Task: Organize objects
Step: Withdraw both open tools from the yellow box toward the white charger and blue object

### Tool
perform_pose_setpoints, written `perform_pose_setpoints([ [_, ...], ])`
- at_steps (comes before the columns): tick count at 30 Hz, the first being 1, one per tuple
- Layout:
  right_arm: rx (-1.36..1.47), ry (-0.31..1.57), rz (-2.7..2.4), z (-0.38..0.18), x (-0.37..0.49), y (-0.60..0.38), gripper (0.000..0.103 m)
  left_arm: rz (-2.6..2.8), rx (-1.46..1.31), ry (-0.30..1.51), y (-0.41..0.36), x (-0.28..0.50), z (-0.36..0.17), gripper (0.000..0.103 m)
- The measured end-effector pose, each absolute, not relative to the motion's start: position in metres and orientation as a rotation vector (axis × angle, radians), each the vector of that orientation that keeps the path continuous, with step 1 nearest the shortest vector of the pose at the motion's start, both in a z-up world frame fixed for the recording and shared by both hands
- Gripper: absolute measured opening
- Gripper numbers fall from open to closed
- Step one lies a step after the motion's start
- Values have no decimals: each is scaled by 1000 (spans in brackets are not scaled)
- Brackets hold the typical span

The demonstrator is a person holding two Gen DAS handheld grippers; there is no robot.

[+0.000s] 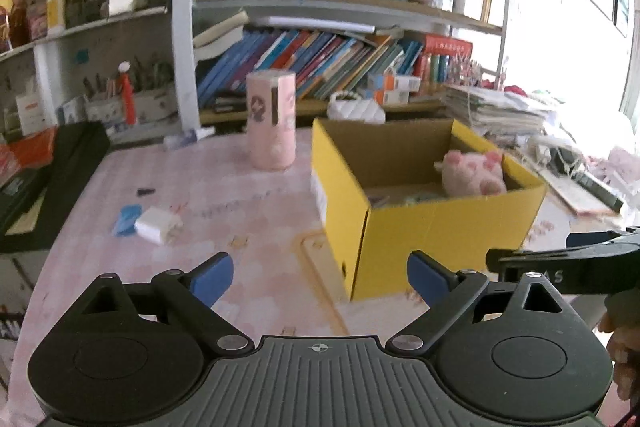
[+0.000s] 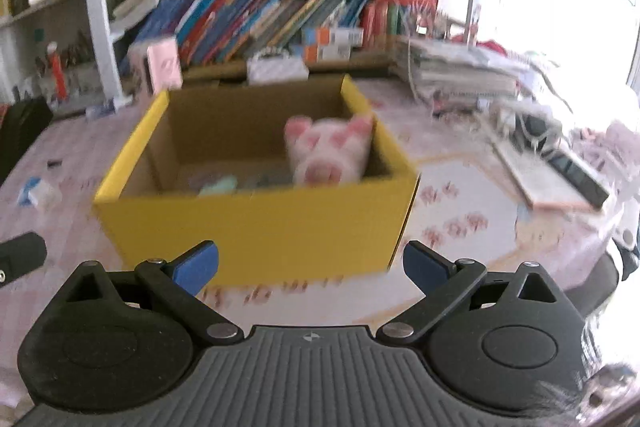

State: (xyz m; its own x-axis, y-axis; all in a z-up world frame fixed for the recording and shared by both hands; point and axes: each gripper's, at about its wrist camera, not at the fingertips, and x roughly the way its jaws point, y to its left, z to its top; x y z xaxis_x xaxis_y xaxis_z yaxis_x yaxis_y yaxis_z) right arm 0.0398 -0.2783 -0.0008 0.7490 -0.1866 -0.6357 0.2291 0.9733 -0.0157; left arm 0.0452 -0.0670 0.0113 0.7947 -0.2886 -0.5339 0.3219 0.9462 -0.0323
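Observation:
A yellow cardboard box (image 1: 440, 239) (image 2: 256, 227) stands open on the pink patterned table. A pink plush pig (image 1: 474, 173) (image 2: 328, 155) lies inside it at the right, beside some flat items on the box floor. My left gripper (image 1: 320, 279) is open and empty, in front of the box's left corner. My right gripper (image 2: 310, 269) is open and empty too, just before the box's front wall. The right gripper's body (image 1: 568, 265) shows at the right edge of the left wrist view.
A pink cylindrical container (image 1: 271, 121) stands behind the box on the left. A small white packet (image 1: 158, 225) and a blue scrap (image 1: 127, 219) lie on the table (image 1: 224, 187) at left. Bookshelves (image 1: 320, 63) back the table; stacked papers (image 1: 496, 107) and a keyboard (image 2: 568, 167) sit right.

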Motion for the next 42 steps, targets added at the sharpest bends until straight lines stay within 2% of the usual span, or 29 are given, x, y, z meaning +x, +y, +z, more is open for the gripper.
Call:
perform_pose_setpoints([
  [16, 18, 807, -116, -27, -8, -203, 100, -298, 85, 652, -19, -4, -5, 96],
  [42, 14, 813, -13, -26, -35, -141, 102, -216, 99, 641, 38, -40, 0, 100],
])
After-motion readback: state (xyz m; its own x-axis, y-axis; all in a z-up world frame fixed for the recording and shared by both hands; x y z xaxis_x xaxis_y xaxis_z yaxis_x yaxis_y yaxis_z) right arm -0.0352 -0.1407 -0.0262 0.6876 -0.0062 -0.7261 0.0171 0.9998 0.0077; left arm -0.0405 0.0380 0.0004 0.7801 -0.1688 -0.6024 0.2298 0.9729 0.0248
